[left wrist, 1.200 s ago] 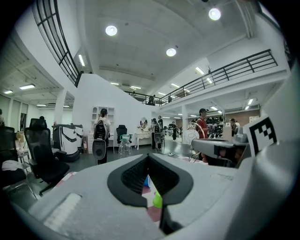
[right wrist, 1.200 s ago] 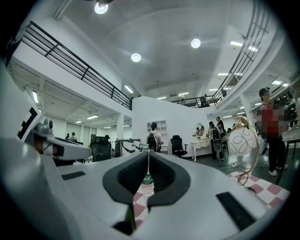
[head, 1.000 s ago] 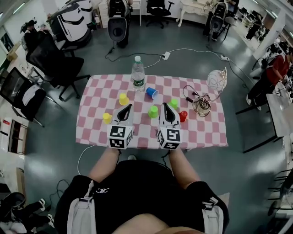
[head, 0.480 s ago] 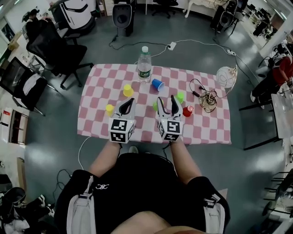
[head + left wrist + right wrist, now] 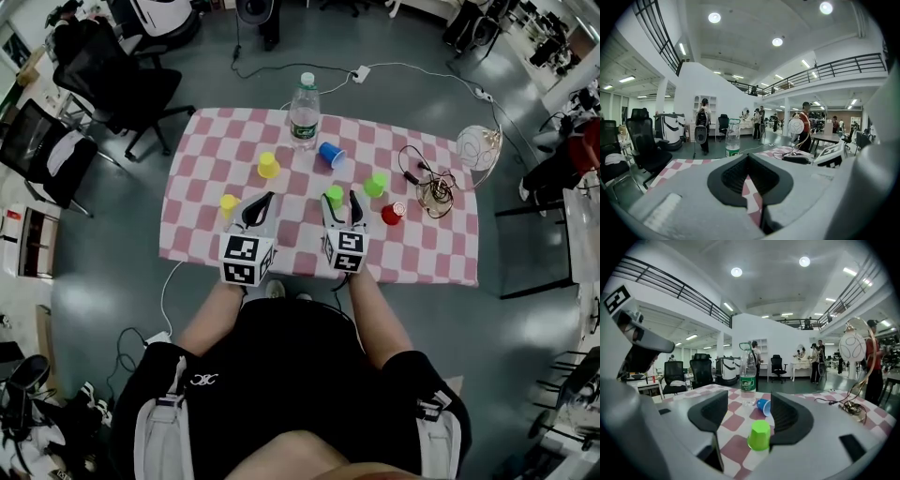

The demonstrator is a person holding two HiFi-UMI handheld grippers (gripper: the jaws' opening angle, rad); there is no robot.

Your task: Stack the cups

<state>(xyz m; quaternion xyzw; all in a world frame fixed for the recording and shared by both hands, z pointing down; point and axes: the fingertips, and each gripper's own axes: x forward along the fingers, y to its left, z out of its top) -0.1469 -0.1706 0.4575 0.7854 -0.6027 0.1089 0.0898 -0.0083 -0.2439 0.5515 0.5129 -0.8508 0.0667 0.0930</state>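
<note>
The right gripper [image 5: 749,405] has its jaws, just opened wide, around an upside-down green cup [image 5: 759,436] (closer to one jaw), while the left gripper [image 5: 749,174] is closed and empty.

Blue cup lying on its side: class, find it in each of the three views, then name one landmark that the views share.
Head view: blue cup in the upper middle, just right of the water bottle.
Left gripper view: not in it.
Right gripper view: blue cup near the centre, behind the green cup.
Shared landmark: the water bottle.
</note>
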